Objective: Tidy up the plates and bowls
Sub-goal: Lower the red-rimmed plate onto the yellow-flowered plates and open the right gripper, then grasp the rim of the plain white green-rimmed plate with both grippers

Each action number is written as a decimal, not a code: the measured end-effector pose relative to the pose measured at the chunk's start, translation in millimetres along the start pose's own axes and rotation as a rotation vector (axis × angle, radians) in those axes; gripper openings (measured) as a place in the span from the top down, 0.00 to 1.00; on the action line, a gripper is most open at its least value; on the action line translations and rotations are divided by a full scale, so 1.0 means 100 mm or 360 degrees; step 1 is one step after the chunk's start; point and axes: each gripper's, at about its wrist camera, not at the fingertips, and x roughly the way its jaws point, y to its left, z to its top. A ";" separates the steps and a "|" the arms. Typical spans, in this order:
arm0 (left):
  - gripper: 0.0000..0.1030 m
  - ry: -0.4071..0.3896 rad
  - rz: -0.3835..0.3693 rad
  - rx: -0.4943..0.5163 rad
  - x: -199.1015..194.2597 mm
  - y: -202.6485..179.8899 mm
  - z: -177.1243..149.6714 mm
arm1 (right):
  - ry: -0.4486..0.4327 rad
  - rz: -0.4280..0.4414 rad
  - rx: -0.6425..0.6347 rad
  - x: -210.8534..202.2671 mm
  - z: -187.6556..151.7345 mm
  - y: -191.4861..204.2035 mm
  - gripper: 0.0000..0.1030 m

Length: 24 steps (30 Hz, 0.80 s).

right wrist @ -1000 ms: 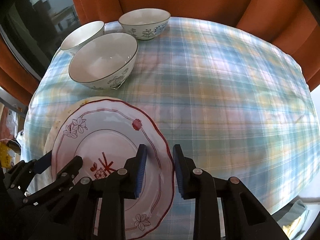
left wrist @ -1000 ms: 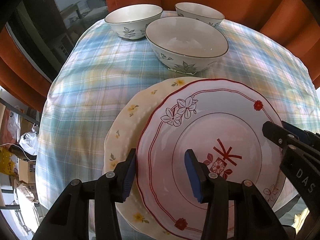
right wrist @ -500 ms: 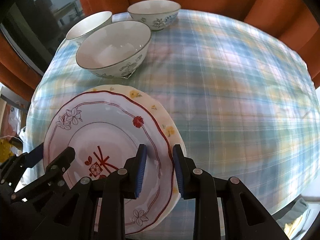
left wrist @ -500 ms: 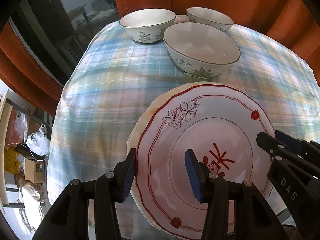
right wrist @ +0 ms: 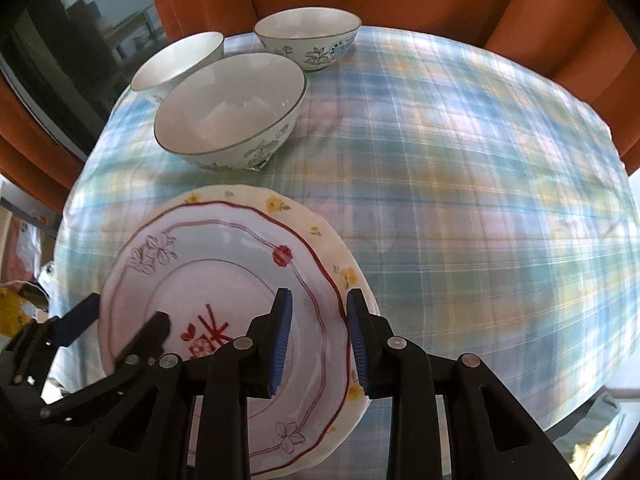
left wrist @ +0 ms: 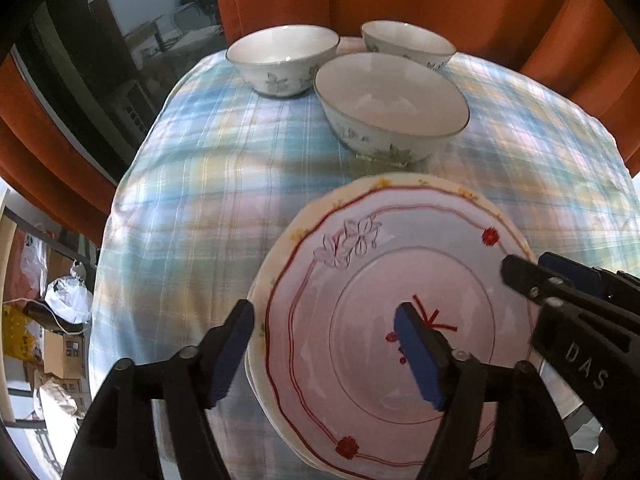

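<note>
Now the pink plate [left wrist: 400, 272] with red flowers and a wavy red rim lies on top of the cream plate [right wrist: 320, 236] with little yellow flowers, near the front of the checked tabletop [right wrist: 460, 200]. The left gripper [left wrist: 326, 352] is opening its jaws around the plates' left rim, not pressing it. The right gripper [right wrist: 318, 340] is opening too, around the right rim. Three white bowls [left wrist: 390, 104] sit behind.
</note>
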 end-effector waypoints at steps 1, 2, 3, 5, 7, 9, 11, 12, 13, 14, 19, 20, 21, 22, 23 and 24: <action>0.24 -0.0012 -0.0027 0.0025 -0.02 0.00 0.03 | 0.0003 0.0012 0.0003 -0.01 0.01 0.00 0.56; 0.22 -0.0022 -0.0034 0.0026 -0.04 -0.01 0.06 | 0.0002 0.0018 0.0007 -0.02 0.03 0.01 0.46; 0.20 -0.0032 -0.0038 0.0028 -0.05 -0.01 0.09 | -0.0008 0.0018 0.0007 -0.04 0.05 0.02 0.42; 0.20 -0.0059 -0.0035 0.0026 -0.08 -0.01 0.18 | -0.0049 0.0011 -0.0004 -0.10 0.11 0.06 0.38; 0.20 -0.0090 -0.0037 0.0001 -0.11 0.01 0.31 | -0.0081 0.0014 -0.0011 -0.15 0.19 0.09 0.38; 0.20 -0.0133 -0.0032 -0.0017 -0.14 0.01 0.43 | -0.0111 0.0021 -0.0012 -0.18 0.30 0.11 0.38; 0.20 -0.0189 -0.0023 -0.0022 -0.16 0.00 0.59 | -0.0153 0.0023 -0.0019 -0.21 0.42 0.12 0.38; 0.20 -0.0207 -0.0020 -0.0028 -0.16 0.00 0.65 | -0.0176 0.0024 -0.0015 -0.23 0.48 0.12 0.38; 0.20 -0.0219 -0.0019 -0.0035 -0.15 0.00 0.71 | -0.0203 0.0022 -0.0012 -0.24 0.57 0.12 0.38; 0.20 -0.0228 -0.0018 -0.0038 -0.14 0.00 0.75 | -0.0219 0.0024 -0.0012 -0.25 0.62 0.11 0.38; 0.22 -0.0268 0.0026 -0.0059 0.00 -0.05 1.04 | -0.0292 0.0020 -0.0009 -0.20 0.96 0.08 0.38; 0.23 -0.0266 0.0043 -0.0067 0.05 -0.06 1.10 | -0.0294 0.0022 -0.0008 -0.17 1.02 0.07 0.38; 0.24 -0.0255 0.0057 -0.0078 0.10 -0.07 1.14 | -0.0292 0.0030 -0.0005 -0.12 1.08 0.05 0.38; 0.26 -0.0240 0.0062 -0.0093 0.16 -0.07 1.20 | -0.0287 0.0038 -0.0003 -0.07 1.14 0.04 0.38; 0.28 -0.0231 0.0069 -0.0104 0.21 -0.07 1.23 | -0.0277 0.0046 -0.0006 -0.01 1.20 0.03 0.39; 0.31 -0.0215 0.0080 -0.0112 0.27 -0.08 1.26 | -0.0269 0.0055 -0.0008 0.04 1.24 0.02 0.39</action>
